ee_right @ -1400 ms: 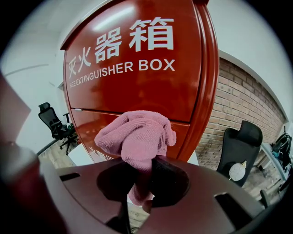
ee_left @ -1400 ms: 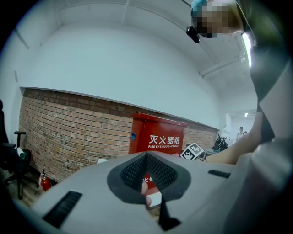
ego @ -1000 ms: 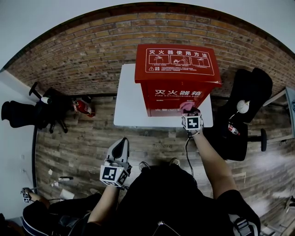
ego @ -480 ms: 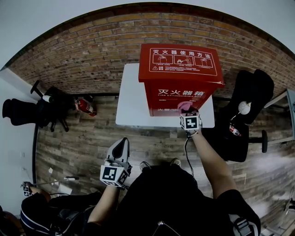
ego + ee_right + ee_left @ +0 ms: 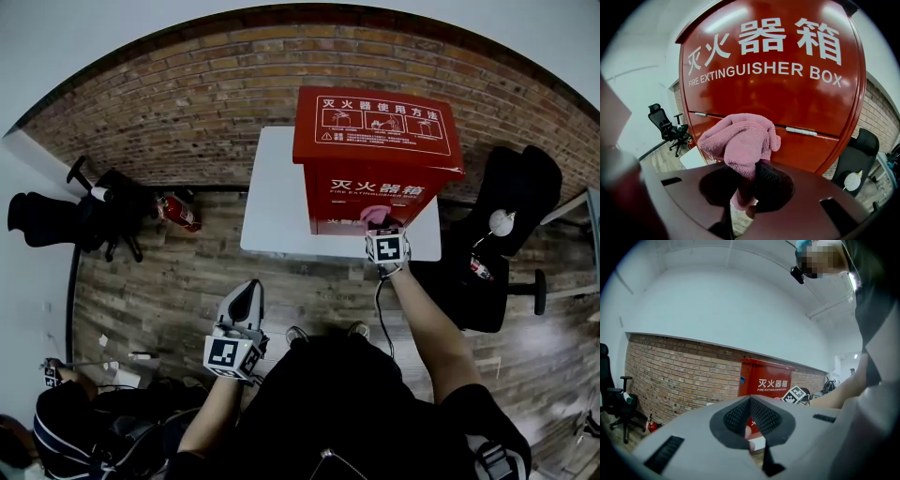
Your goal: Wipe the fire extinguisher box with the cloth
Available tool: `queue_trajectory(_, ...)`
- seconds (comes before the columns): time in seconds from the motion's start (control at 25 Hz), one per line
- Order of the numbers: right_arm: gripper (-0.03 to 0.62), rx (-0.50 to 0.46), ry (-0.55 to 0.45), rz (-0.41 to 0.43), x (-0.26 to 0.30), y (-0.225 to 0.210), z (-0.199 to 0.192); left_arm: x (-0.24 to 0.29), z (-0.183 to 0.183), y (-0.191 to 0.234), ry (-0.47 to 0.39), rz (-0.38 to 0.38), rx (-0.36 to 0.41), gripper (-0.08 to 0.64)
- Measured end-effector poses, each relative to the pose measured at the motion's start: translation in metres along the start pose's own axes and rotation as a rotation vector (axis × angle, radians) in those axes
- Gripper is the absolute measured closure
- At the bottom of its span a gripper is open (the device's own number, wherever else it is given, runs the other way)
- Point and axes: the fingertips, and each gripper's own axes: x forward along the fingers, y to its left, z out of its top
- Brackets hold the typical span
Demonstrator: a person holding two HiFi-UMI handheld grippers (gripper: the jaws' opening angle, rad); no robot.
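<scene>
Right gripper view: the right gripper (image 5: 746, 185) clamps the cloth (image 5: 740, 140), box (image 5: 787, 103) front dead ahead; the left gripper (image 5: 750, 400), jaws together, hangs well back.

Red box (image 5: 378, 159), white lettering, upright on white table (image 5: 272, 206). Pink cloth (image 5: 740, 140) bunched, pinched by right gripper (image 5: 743, 194), at box's lower front.

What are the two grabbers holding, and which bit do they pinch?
The right gripper pinches the pink fuzzy cloth by its bunched lower end, and the rest puffs out above. The left gripper holds nothing; its jaws are together.
</scene>
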Motion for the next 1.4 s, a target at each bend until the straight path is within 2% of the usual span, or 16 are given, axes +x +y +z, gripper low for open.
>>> queue_trajectory(0.64, 0.515, -0.012, 0.004, 0.038, 0.009, 0.026, 0.006, -0.008, 0.0, 0.006, 0.003, 0.017, -0.025, 0.537)
queue_trajectory(0.8, 0.515, -0.015, 0.008, 0.047, 0.009, 0.032, 0.008, -0.01, -0.001, 0.012, 0.0, 0.034, -0.003, 0.537)
queue_trajectory(1.28, 0.515, -0.019, 0.012, 0.068, 0.014, 0.045, 0.01, -0.011, -0.002, 0.015, 0.005, 0.043, -0.021, 0.537)
queue_trajectory(1.4, 0.515, -0.019, 0.009, 0.076, 0.017, 0.05, 0.011, -0.012, -0.002, 0.018, -0.006, 0.044, -0.006, 0.537)
